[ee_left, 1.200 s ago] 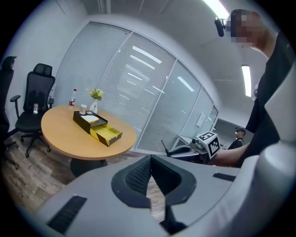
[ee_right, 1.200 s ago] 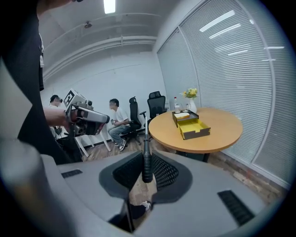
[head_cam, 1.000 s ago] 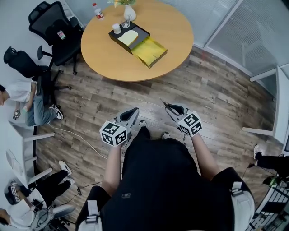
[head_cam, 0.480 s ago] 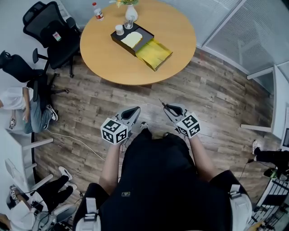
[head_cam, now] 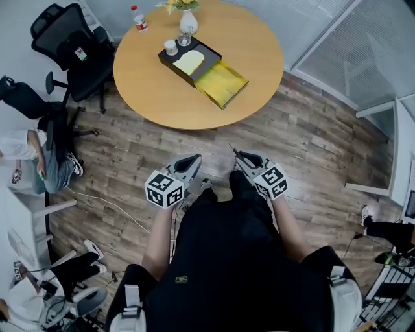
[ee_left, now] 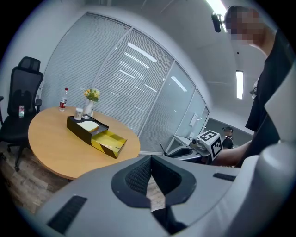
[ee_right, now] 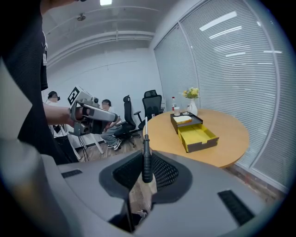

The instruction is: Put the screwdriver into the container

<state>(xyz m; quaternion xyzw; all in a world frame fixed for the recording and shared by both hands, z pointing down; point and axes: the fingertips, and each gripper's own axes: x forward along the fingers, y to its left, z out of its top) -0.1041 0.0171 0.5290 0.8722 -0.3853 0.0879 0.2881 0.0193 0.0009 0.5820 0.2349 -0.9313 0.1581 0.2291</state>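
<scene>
The screwdriver [ee_right: 146,155] has a black handle and a thin shaft pointing up and ahead; my right gripper [ee_right: 144,161] is shut on the handle. In the head view this right gripper [head_cam: 243,157] is held over the wooden floor with the screwdriver [head_cam: 233,150] sticking out forward. The container [head_cam: 203,70], a black tray joined to a yellow one, lies on the round wooden table [head_cam: 149,84] well ahead. It also shows as the container [ee_right: 196,134] and as the container [ee_left: 99,135]. My left gripper [ee_left: 151,159] is shut and empty, level with the right one as the left gripper [head_cam: 188,163].
A white vase [head_cam: 187,21], a cup [head_cam: 171,47] and a bottle [head_cam: 138,17] stand on the table's far side. Black office chairs [head_cam: 71,48] sit left of the table. Seated people [head_cam: 39,162] are at the left. A cable [head_cam: 117,204] lies on the floor. Blinds [head_cam: 376,45] close off the right.
The head view has shifted slightly, and a foot has stepped forward under the right gripper. Both grippers keep their pose, the right one still shut on the screwdriver.
</scene>
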